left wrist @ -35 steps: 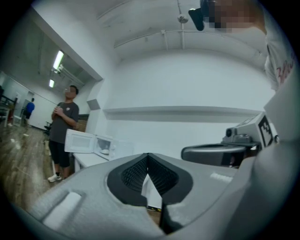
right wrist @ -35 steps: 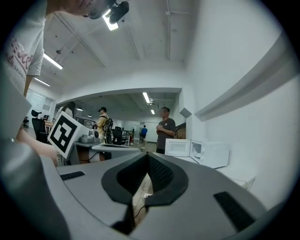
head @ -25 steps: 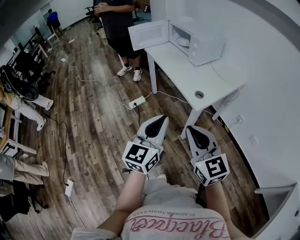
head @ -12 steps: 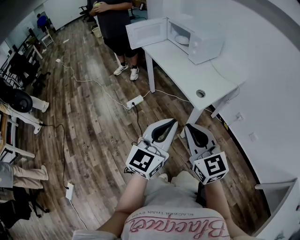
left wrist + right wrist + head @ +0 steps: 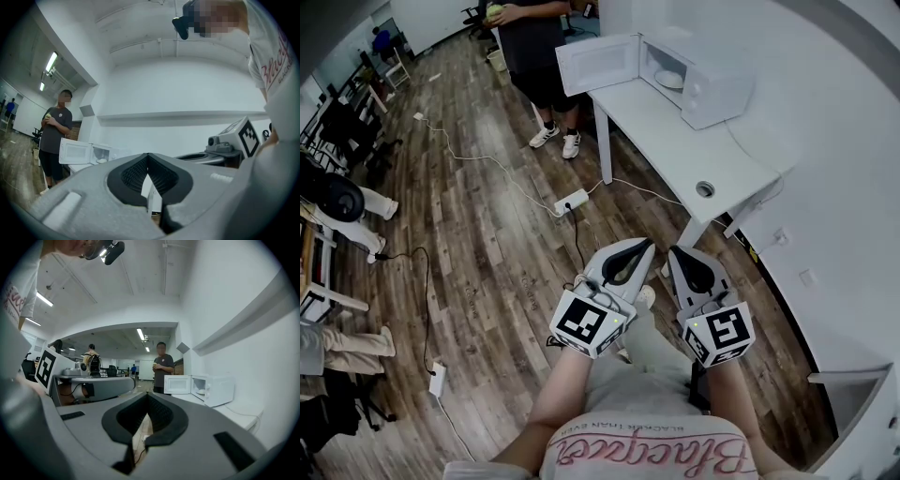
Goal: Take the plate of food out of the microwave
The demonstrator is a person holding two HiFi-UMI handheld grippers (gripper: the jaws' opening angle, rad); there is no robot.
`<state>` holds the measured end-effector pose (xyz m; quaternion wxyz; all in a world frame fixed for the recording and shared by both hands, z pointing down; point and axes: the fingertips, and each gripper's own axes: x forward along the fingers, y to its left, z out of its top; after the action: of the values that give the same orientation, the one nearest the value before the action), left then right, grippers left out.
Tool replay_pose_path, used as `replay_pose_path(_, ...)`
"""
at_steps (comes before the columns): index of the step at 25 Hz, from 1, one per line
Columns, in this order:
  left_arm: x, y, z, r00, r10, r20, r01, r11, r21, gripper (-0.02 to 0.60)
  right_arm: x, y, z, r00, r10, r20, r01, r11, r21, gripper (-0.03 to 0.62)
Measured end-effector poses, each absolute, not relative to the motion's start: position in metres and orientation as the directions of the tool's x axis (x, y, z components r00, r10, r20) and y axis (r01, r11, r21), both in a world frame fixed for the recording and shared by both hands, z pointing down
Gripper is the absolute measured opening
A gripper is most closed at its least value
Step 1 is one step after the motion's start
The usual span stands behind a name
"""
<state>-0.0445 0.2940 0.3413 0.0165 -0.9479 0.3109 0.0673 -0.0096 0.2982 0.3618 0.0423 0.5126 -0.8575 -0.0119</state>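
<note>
The white microwave [image 5: 701,82] stands at the far end of the white table [image 5: 675,150], its door [image 5: 598,64] swung open to the left. A white plate [image 5: 668,81] with food lies inside. Both grippers are held close to my body, well short of the table. My left gripper [image 5: 645,246] is shut and holds nothing. Beside it, my right gripper [image 5: 675,255] is also shut and holds nothing. The left gripper view has the microwave [image 5: 105,153] small at the left. In the right gripper view the microwave [image 5: 216,388] and its plate [image 5: 201,391] are at the right.
A person in dark clothes [image 5: 534,47] stands on the wood floor just beyond the open door. A power strip [image 5: 572,202] with cables lies on the floor near the table leg. The tabletop has a round cable hole [image 5: 705,188]. A white wall runs along the right.
My left gripper has swung right, closer to the right one. The table and microwave have shifted slightly in the head view. Both grippers stay shut.
</note>
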Motion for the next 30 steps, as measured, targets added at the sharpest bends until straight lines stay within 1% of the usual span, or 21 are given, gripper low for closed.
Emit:
replay_pose_path(7, -0.043, 0.272, 0.341, 0.796, -0.591, -0.134, -0.596, -0.803, 0.003, 0.005, -0.014, 0.273, 0.364, -0.484, -0.873, 0.069, -0.869, 0.488, 0.078, 0.006)
replay_pose_path(13, -0.041, 0.247, 0.340, 0.799, -0.584, -0.144, -0.589, -0.808, 0.003, 0.005, -0.018, 0.251, 0.359, -0.526, -0.849, 0.044, -0.847, 0.528, 0.054, 0.006)
replay_pose_path(22, -0.026, 0.198, 0.346, 0.813, -0.571, -0.115, -0.576, -0.817, -0.016, 0.005, -0.007, 0.201, 0.352, -0.517, -0.856, 0.001, -0.855, 0.516, 0.059, 0.006)
replay_pose_path(30, -0.024, 0.145, 0.343, 0.811, -0.575, -0.106, -0.580, -0.814, -0.023, 0.005, -0.006, 0.147, 0.353, -0.521, -0.854, 0.010, -0.852, 0.521, 0.049, 0.006)
